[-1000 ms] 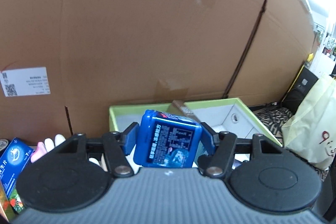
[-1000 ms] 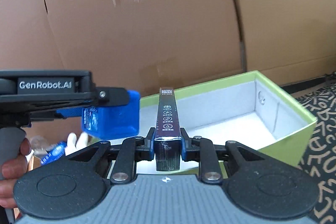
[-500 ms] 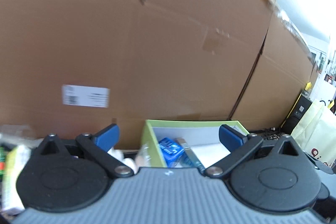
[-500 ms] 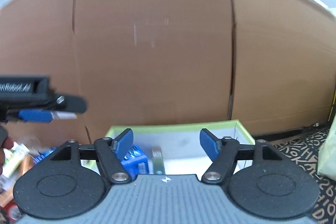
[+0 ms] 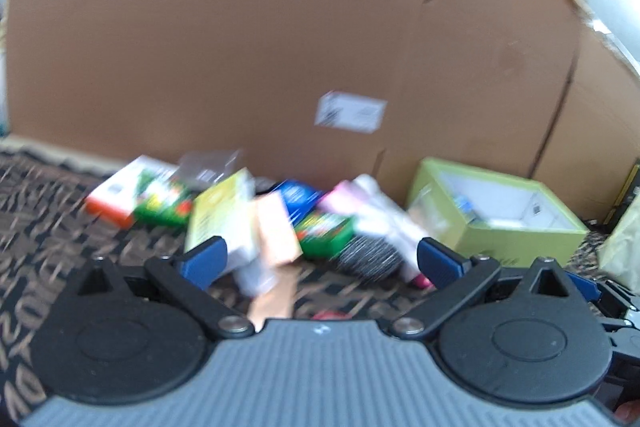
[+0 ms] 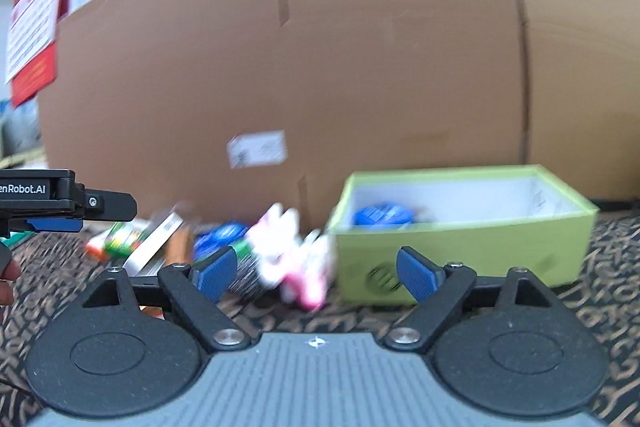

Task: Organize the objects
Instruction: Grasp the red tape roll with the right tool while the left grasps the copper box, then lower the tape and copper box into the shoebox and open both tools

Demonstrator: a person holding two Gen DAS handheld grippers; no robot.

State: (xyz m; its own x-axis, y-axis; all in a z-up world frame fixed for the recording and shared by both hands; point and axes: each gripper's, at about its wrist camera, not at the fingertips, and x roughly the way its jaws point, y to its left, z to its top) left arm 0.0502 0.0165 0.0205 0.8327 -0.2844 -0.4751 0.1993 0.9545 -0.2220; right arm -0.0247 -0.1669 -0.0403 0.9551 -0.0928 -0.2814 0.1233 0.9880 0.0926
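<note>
A lime-green box (image 6: 460, 251) (image 5: 496, 227) stands open on the patterned floor, with a blue packet (image 6: 380, 215) lying inside it. Left of it lies a blurred heap of several packages: a pink and white pack (image 6: 296, 259) (image 5: 372, 203), a yellow-green box (image 5: 220, 215), a green and orange carton (image 5: 140, 195), a blue pack (image 5: 298, 195). My left gripper (image 5: 320, 261) is open and empty, set back from the heap. My right gripper (image 6: 316, 271) is still opening, with nothing between its fingers. The left gripper's side (image 6: 56, 223) shows at the left edge of the right wrist view.
A tall brown cardboard wall (image 6: 320, 67) with a white label (image 6: 256, 149) stands right behind the heap and box. A dark patterned carpet (image 5: 48, 207) covers the floor. A pale bag (image 5: 624, 243) sits at the far right. Red paper (image 6: 36, 19) hangs on the wall at left.
Both grippers let go of their items, the blue packet and the dark slim box, into the green box, opened wide, and swung back and to the left, bringing the heap into view.
</note>
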